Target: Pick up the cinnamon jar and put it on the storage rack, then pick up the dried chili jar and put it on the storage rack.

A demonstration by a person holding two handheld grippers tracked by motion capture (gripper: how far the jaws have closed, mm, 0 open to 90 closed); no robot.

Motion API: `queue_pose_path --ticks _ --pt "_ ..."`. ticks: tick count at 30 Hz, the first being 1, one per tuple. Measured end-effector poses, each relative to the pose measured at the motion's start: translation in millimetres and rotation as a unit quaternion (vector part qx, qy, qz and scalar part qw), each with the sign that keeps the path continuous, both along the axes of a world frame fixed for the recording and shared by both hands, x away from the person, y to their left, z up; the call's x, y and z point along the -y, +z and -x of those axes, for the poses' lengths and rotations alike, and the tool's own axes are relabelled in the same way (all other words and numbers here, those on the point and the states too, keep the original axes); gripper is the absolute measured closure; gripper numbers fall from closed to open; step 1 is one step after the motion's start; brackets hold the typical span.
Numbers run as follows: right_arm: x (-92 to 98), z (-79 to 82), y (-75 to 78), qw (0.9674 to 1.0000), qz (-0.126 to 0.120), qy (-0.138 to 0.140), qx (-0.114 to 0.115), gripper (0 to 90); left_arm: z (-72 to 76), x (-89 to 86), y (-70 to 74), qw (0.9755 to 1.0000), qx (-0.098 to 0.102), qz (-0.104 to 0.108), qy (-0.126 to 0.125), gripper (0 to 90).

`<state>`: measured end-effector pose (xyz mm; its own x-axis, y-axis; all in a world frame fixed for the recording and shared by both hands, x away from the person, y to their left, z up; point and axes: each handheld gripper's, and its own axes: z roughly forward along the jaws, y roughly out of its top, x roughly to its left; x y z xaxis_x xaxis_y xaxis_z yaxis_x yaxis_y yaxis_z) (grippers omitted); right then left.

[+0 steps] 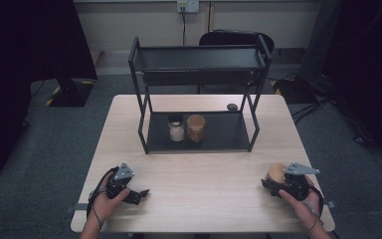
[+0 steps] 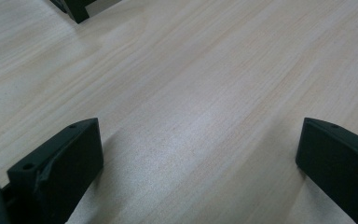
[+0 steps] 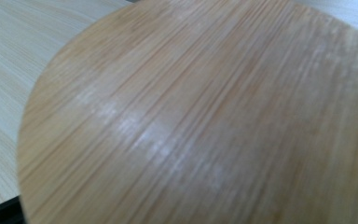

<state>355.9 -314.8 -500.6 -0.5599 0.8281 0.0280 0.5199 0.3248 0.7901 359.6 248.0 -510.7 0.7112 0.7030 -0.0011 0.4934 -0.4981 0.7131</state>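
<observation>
My right gripper (image 1: 272, 185) rests near the table's front right corner, shut on a round bamboo lid (image 1: 276, 172). In the right gripper view that lid (image 3: 200, 121) is very close, its grain running slantwise; whether a jar hangs under it I cannot tell. At the front left, my left gripper (image 1: 140, 195) lies low on the table, pointing right. Its black jaws stand wide apart over bare wood in the left gripper view (image 2: 198, 126), with nothing between them.
A black two-tier rack (image 1: 199, 144) stands at the middle of the light wooden table (image 1: 204, 174). Its lower shelf holds a black-lidded jar (image 1: 176, 127) of white stuff and a wooden-lidded jar (image 1: 196, 128). A small dark object (image 1: 232, 106) lies behind the rack.
</observation>
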Motion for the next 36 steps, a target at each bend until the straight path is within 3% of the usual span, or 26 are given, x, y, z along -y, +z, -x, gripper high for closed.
queue_pose_path --ticks 36 --pt "-11.6 -8.4 8.8 0.9997 0.007 0.024 -0.001 25.2 0.0 -0.1 0.0 1.0000 0.000 0.000 0.000 0.1"
